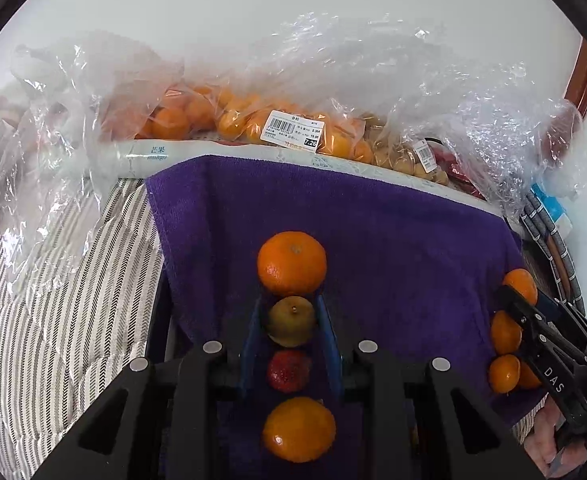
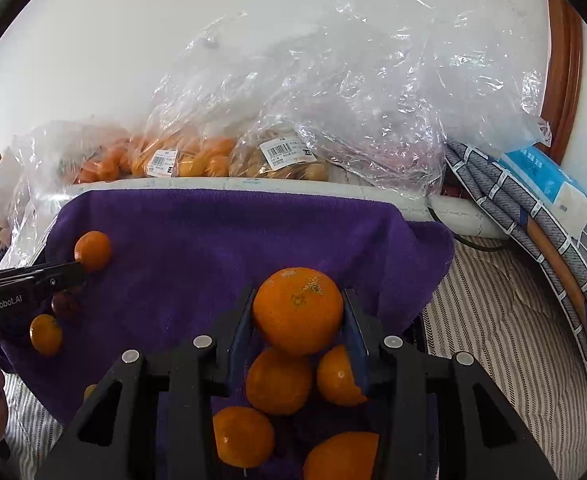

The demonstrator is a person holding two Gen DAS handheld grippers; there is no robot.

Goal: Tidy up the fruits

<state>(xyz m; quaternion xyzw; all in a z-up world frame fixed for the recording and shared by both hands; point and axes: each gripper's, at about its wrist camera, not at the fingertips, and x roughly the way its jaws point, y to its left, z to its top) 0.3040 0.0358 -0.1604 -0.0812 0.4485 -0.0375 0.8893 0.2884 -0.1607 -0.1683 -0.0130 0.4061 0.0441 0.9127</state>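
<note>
Covering most of the surface, a purple towel point(image 1: 373, 220) lies over a striped sheet point(image 1: 53, 320), with clear plastic bags point(image 1: 333, 80) of fruit piled along its far edge. Left gripper point(image 1: 291, 316) sits over a straight row of fruit on the towel: an orange point(image 1: 291, 263) just past the fingertips, a small green-yellow fruit point(image 1: 291, 322) between the blue pads, a red fruit point(image 1: 288, 371) further back between the fingers, then another orange point(image 1: 299, 429) nearest the camera. Pads flank the green-yellow fruit closely; can't tell whether they press it. Right gripper point(image 2: 298, 312) clamps a big orange point(image 2: 297, 310) between its pads, above a cluster of oranges point(image 2: 279, 380) on the towel's right side. No earlier picture is given.
</note>
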